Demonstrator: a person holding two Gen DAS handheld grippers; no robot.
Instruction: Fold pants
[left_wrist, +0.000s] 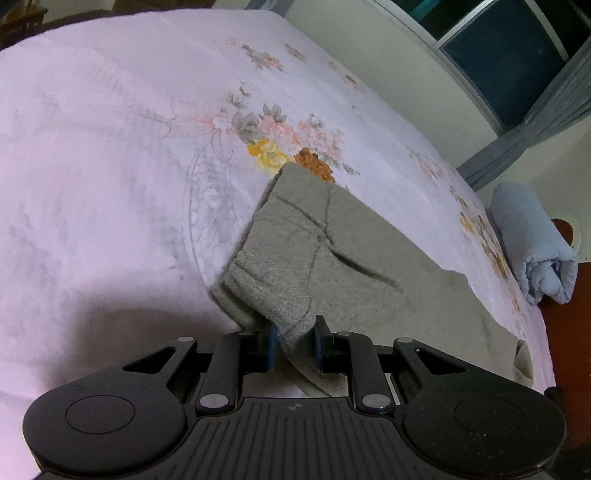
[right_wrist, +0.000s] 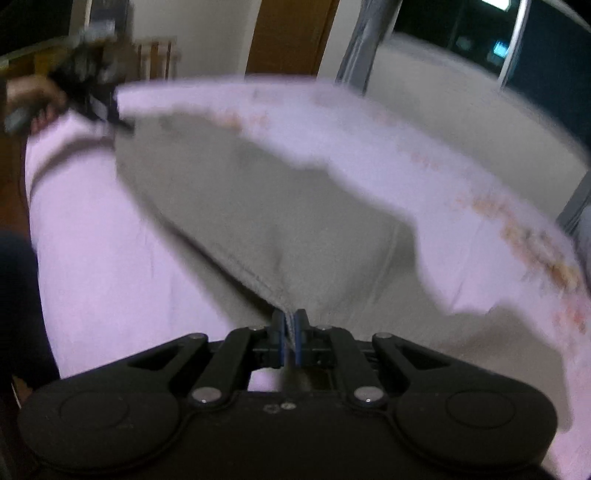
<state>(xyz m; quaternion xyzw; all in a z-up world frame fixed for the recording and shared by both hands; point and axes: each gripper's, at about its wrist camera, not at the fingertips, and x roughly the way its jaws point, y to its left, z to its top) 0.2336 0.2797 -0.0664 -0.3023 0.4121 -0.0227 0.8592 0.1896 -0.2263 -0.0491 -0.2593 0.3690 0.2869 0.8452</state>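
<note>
Grey fleece pants (left_wrist: 354, 273) lie on a pink floral bedsheet (left_wrist: 110, 166). In the left wrist view my left gripper (left_wrist: 294, 343) is shut on a thick corner of the pants by the waistband, with the fabric bunched between the blue pads. In the blurred right wrist view my right gripper (right_wrist: 290, 332) is shut on a seam edge of the pants (right_wrist: 258, 192), which stretch away toward the far left. There the left gripper (right_wrist: 107, 110) and the hand holding it show at the other end of the cloth.
A rolled light-blue blanket (left_wrist: 532, 243) lies at the bed's right edge by a red-brown floor. A wall, window and grey curtain (left_wrist: 524, 125) stand behind the bed. A wooden door (right_wrist: 288, 33) shows beyond the bed in the right wrist view.
</note>
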